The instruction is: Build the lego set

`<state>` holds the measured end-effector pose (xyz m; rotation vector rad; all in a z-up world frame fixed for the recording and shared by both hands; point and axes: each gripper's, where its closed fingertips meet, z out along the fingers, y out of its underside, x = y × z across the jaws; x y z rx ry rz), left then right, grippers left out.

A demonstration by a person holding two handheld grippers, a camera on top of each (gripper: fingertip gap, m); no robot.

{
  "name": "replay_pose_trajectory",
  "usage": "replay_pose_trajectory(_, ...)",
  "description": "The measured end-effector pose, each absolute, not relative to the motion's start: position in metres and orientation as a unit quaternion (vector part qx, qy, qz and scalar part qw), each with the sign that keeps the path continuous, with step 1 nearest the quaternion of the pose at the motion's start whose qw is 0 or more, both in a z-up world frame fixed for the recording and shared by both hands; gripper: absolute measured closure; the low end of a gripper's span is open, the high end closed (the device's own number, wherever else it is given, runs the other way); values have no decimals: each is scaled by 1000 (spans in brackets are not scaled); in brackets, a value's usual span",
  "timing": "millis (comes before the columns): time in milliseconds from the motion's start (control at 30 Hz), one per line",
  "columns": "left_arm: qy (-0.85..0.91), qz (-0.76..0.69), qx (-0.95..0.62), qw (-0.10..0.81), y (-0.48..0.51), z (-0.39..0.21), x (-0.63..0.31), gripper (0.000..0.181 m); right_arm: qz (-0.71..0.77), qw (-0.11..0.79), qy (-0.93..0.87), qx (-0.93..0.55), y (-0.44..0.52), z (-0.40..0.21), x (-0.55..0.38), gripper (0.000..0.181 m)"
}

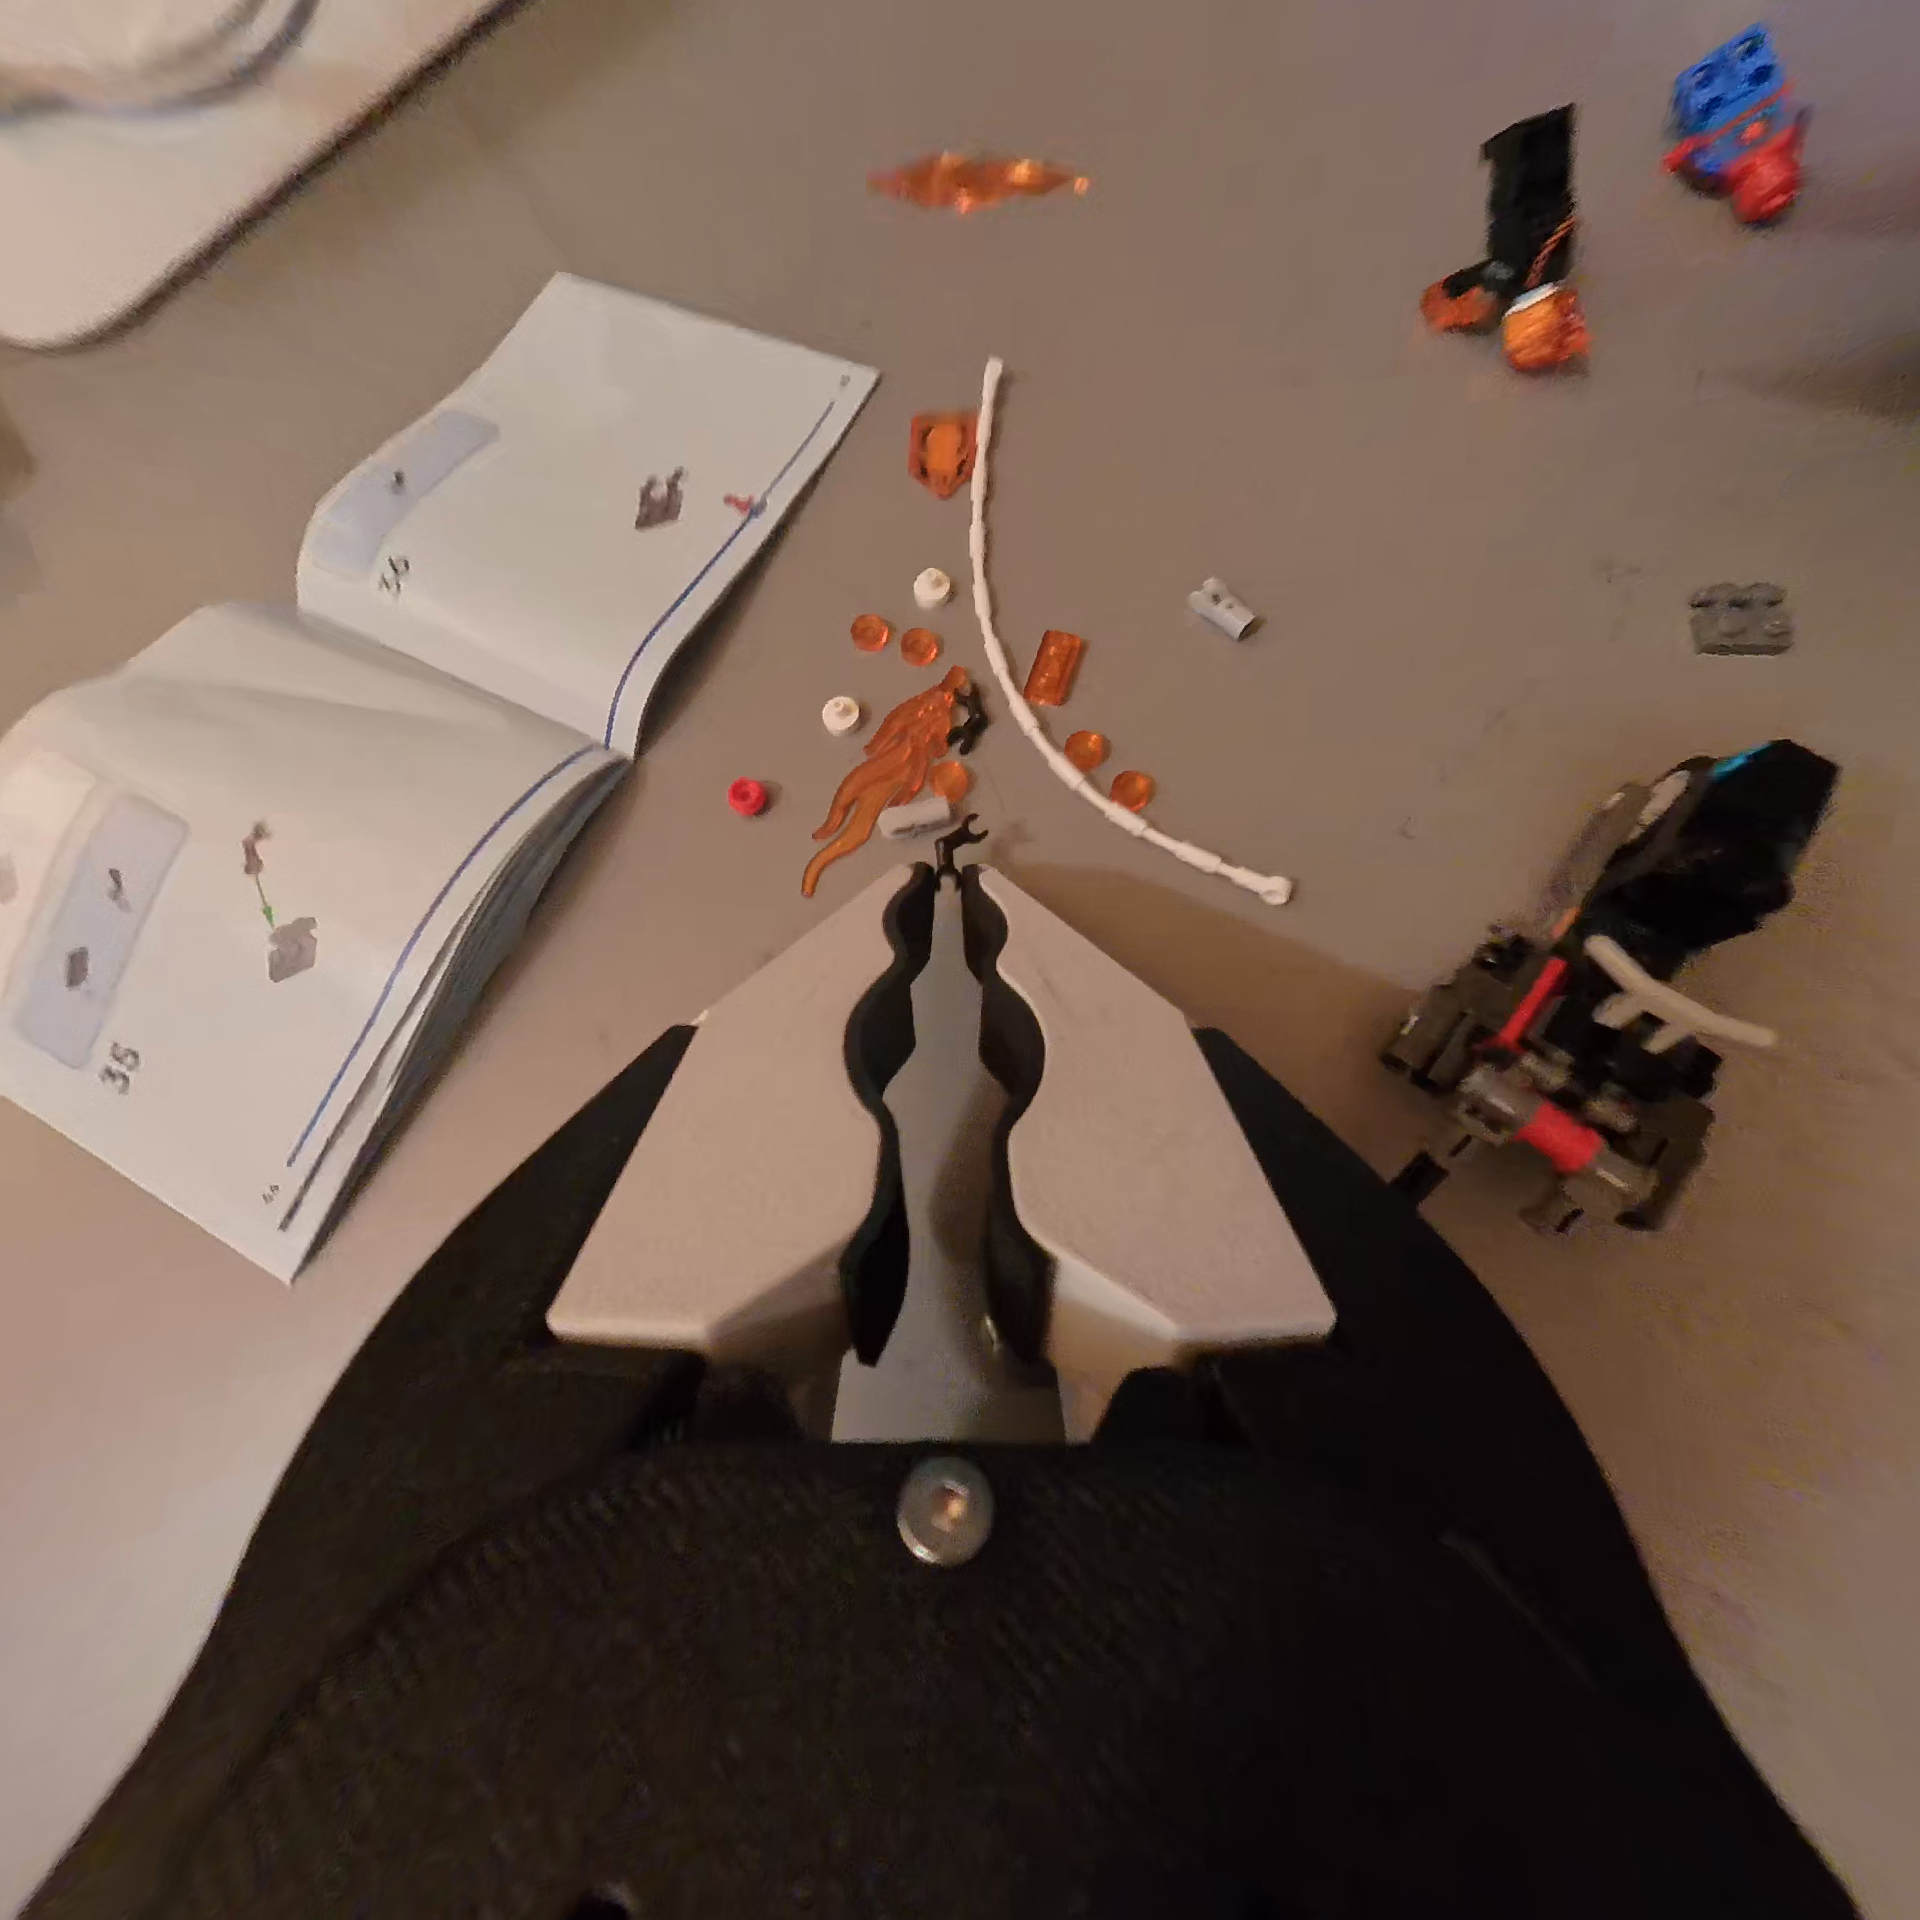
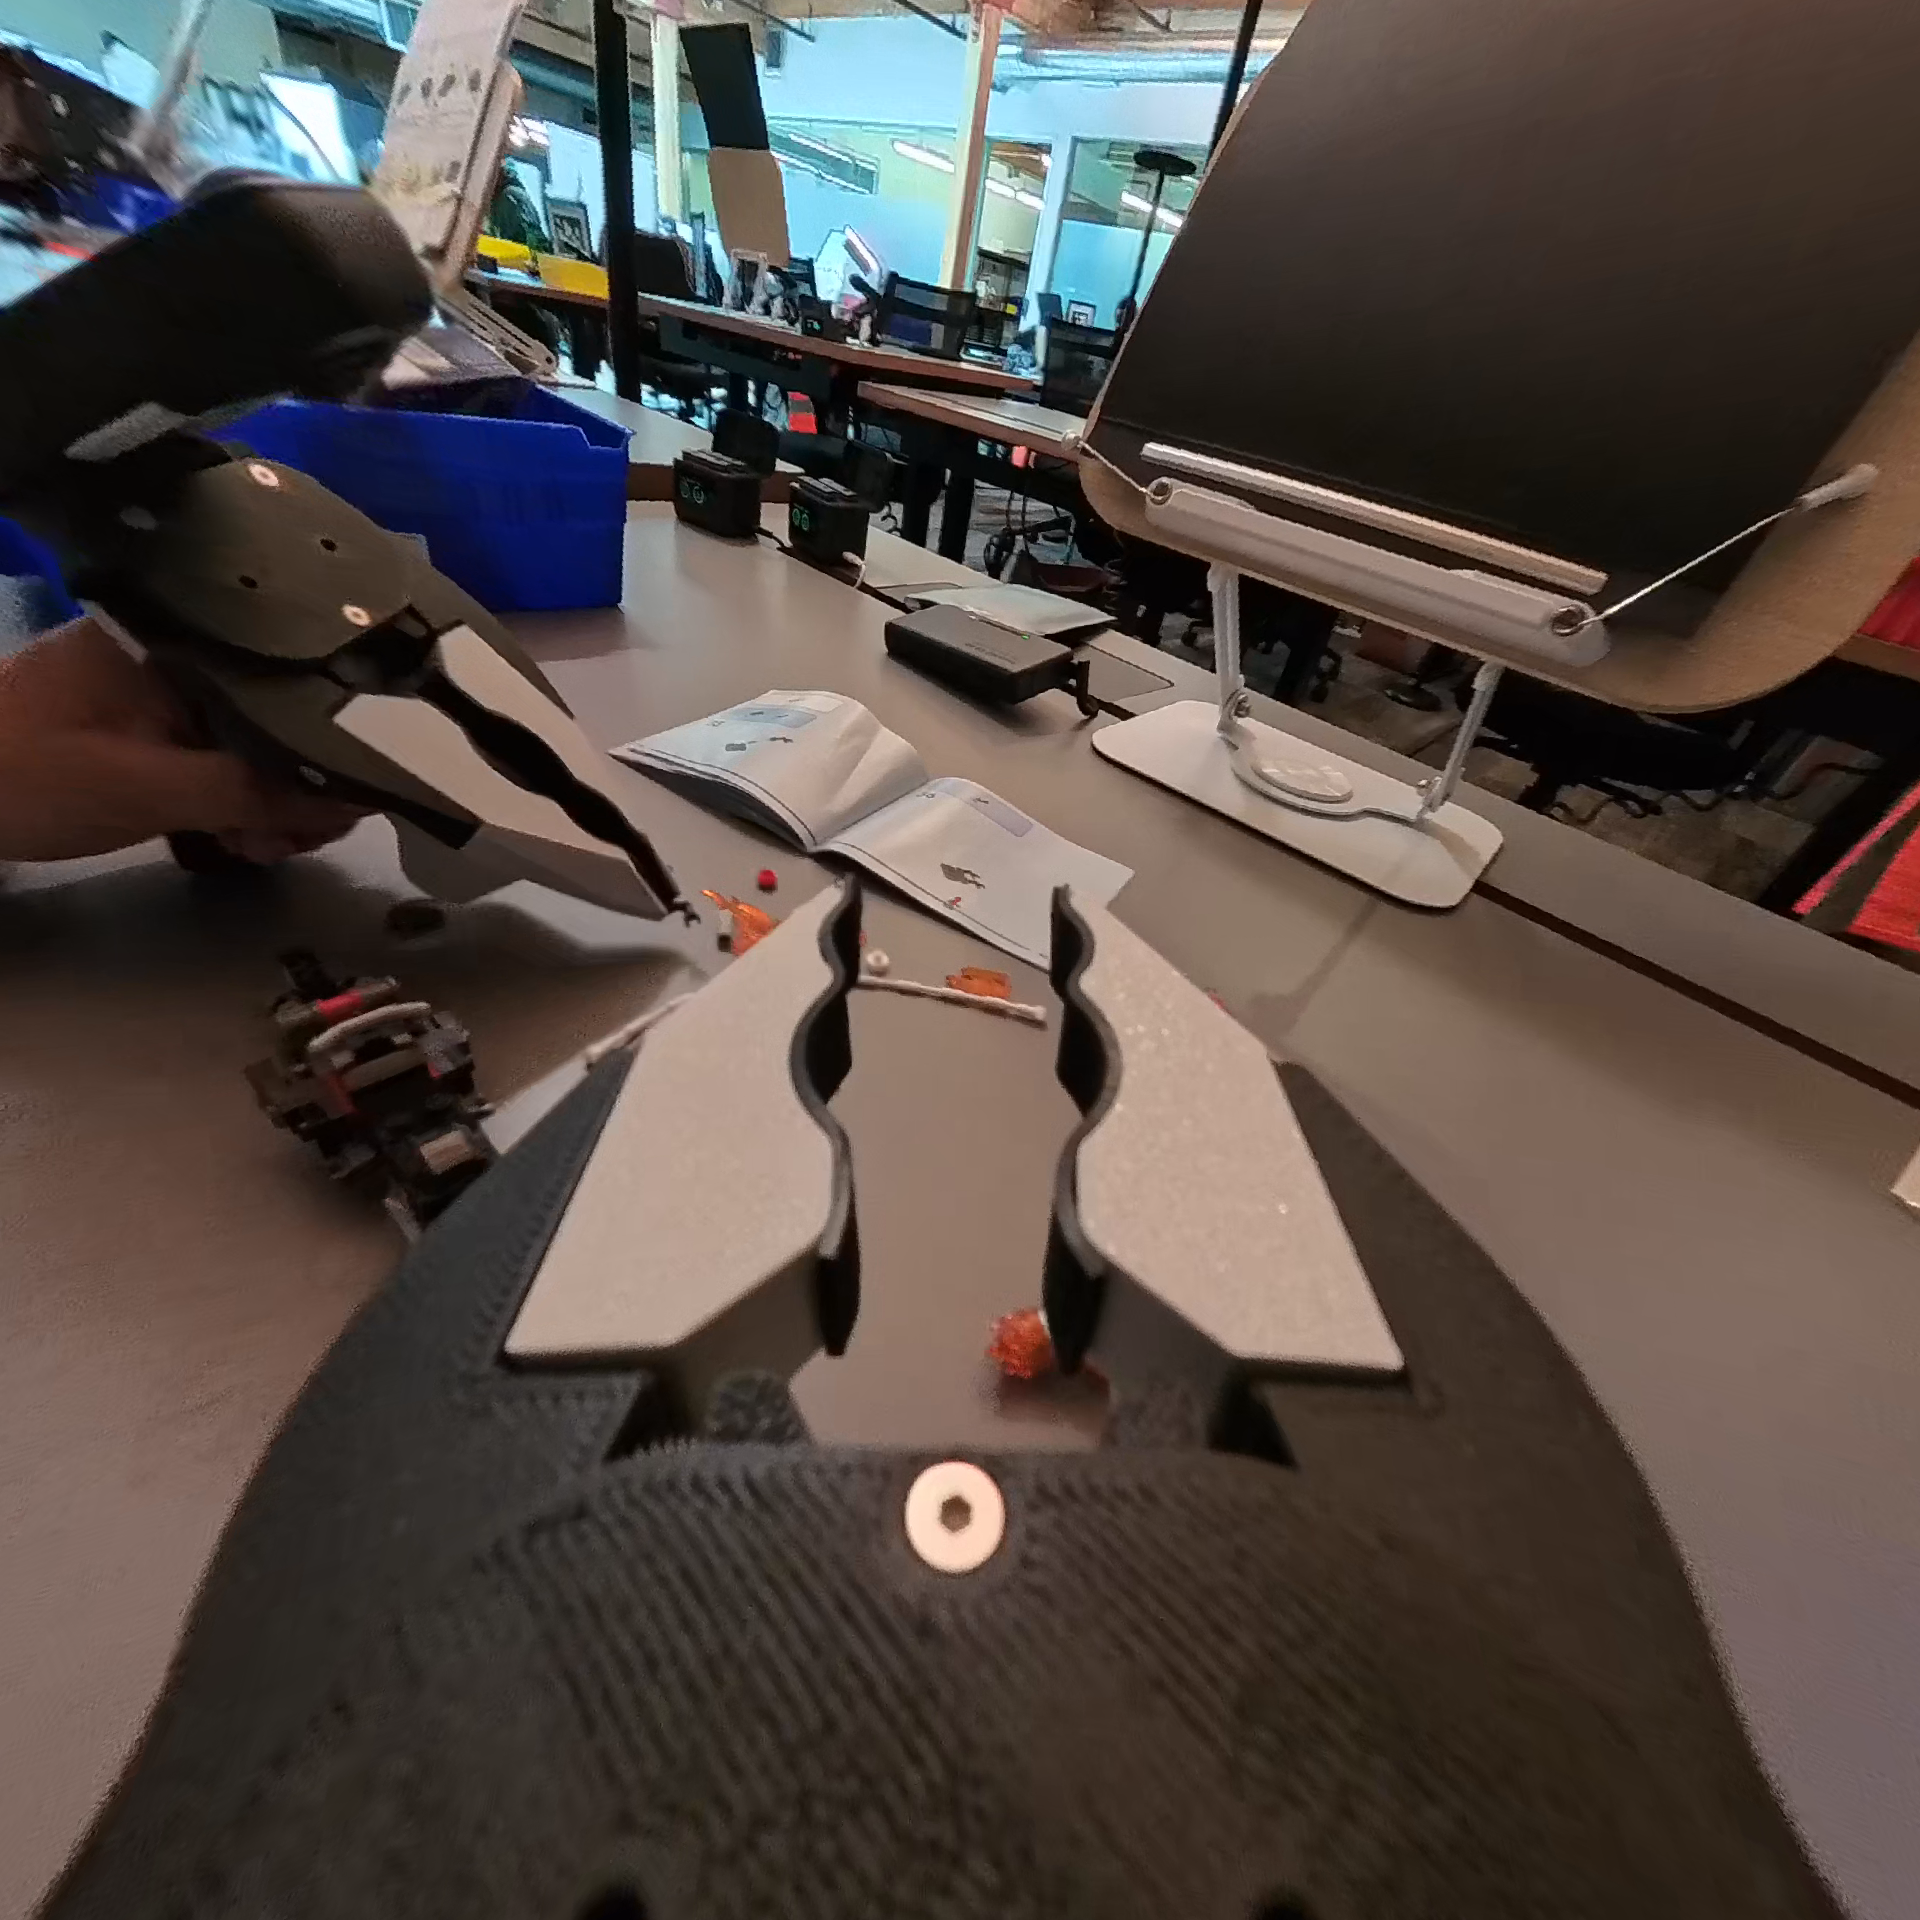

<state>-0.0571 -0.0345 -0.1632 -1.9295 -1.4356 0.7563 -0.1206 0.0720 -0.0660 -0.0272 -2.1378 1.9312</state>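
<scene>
Closest to my left camera, the left gripper [image 1: 948,875] has its tips pinched together on a tiny black clip piece [image 1: 958,840], which sticks out just past the fingertips above the grey table [image 1: 1403,499]. From the right wrist view I see the same gripper [image 2: 675,906] angled down toward the table, a hand [image 2: 125,758] wrapped around its handle, the little black piece at its point.

My right gripper [image 2: 954,935] is released, its fingers spread wide with nothing between them, hovering low over the table.

Just ahead of the left tips lies a scatter of loose parts: an orange flame piece [image 1: 894,769], several round orange studs [image 1: 871,632], two white round studs [image 1: 932,588], a red stud [image 1: 747,796], a small orange plate [image 1: 1055,665] and a light grey connector [image 1: 1222,607]. A long white curved hose [image 1: 1023,665] runs through them. To the right sits the half-built black and grey model [image 1: 1600,997], with red pins and white tubes showing; it is well apart from the pinched piece. Farther off stand a black and orange leg-like assembly [image 1: 1517,249] and a blue and red one [image 1: 1735,125].

The open instruction booklet [image 1: 436,727] lies to the left of the parts. A tablet stand [image 2: 1351,582] rises at the right side of the table.
</scene>
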Motion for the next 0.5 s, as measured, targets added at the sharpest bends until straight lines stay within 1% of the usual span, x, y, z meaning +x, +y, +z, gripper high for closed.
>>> replay_pose_trajectory(100,-492,327,-737,329,-23,-146,-57,177,685,78,-725,-8,71,-61,-111,146)
replay_pose_trajectory(233,-396,407,-747,347,1,-116,-53,176,692,-83,-717,-8,66,-60,-85,147)
replay_pose_trajectory(300,-349,450,-748,341,12,-105,-49,176,678,-136,-722,-4,64,-64,-75,151)
replay_pose_trajectory(367,-303,474,-754,339,27,-100,-44,176,670,-161,-725,5,62,-66,-67,155)
replay_pose_trajectory(500,-250,502,-758,332,47,-94,-37,176,647,-183,-740,25,56,-74,-51,161)
